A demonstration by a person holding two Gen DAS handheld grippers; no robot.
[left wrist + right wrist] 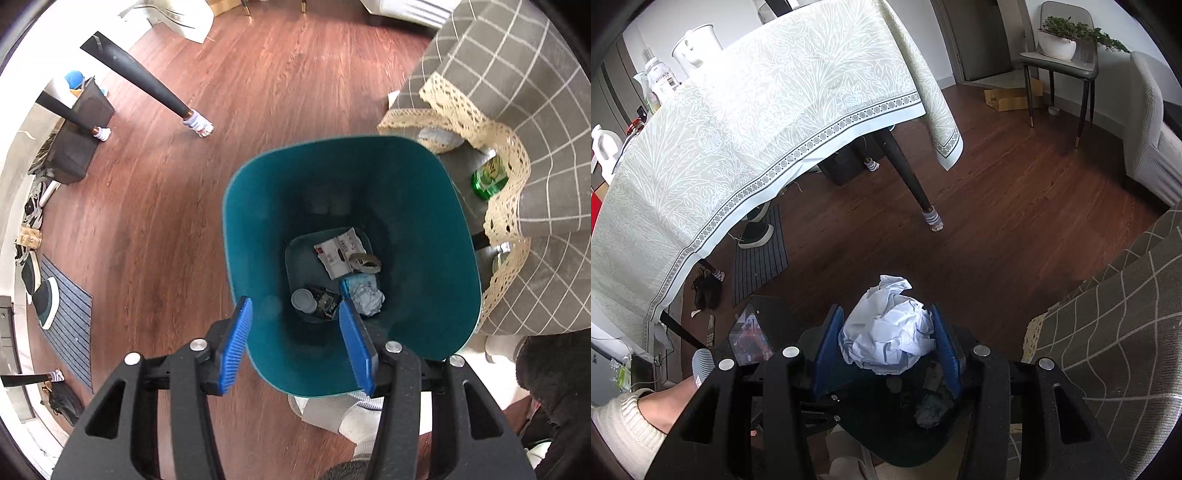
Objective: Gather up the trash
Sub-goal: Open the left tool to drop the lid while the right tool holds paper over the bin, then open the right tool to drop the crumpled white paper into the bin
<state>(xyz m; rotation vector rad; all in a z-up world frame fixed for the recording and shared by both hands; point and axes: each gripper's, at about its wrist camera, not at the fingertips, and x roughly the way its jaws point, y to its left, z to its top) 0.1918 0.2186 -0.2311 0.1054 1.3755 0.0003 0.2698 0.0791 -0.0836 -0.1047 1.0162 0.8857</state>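
Note:
A teal trash bin (258, 229) stands on the wood floor. Inside lie a crumpled pale paper ball (365, 299), a white printed wrapper (340, 251), a tape ring (365, 262) and a round lid (303, 300). My left gripper (295, 347) is open and empty, its blue fingers (236, 343) straddling the bin's near rim. My right gripper (886, 339) is shut on a crumpled white paper ball (890, 332), held above the bin (897, 443), which shows dark below the fingers.
A table with grey checked cloth and lace trim (517, 110) is right of the bin, a green bottle (489, 177) under it. A table with pale floral cloth (757, 129) and black legs (908, 177) stands left. A striped mat (761, 254) with shoes lies on the floor.

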